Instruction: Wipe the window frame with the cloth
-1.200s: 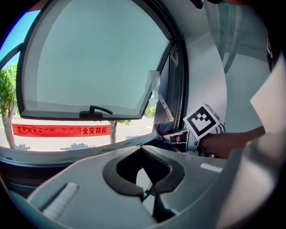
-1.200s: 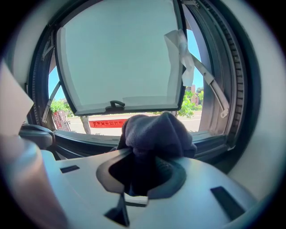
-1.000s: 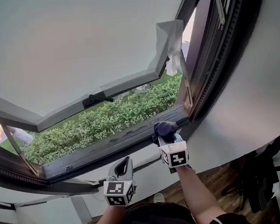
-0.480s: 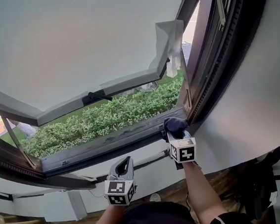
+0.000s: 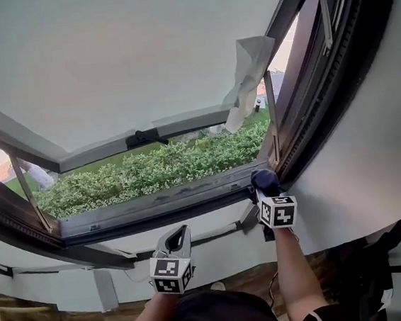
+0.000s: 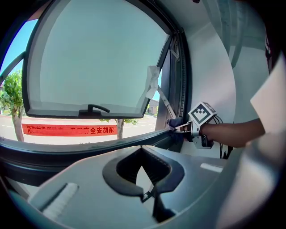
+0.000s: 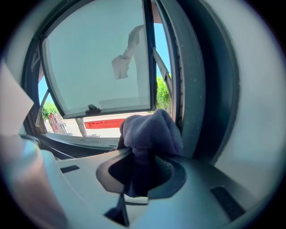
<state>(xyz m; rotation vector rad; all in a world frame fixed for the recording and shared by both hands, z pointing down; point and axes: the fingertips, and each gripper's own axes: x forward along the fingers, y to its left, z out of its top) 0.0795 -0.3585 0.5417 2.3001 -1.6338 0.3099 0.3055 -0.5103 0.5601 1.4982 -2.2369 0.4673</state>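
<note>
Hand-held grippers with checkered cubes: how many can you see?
2. The left hand-held gripper hangs shut and empty below the dark window frame; the right hand-held gripper holds a dark blue cloth against that frame's right corner.

Around the one window frame [image 5: 155, 205] there are two claws, the left claw [image 5: 179, 231] and the right claw [image 5: 264, 187], one cloth [image 5: 265, 178], one open pane [image 5: 118, 58] with one handle [image 5: 146, 136] and one scrap of film [image 5: 248, 73], and one hedge [image 5: 152, 172] beyond.

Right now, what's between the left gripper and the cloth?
Nothing loose: head view shows only bare sill below the window frame between left gripper and cloth.
</note>
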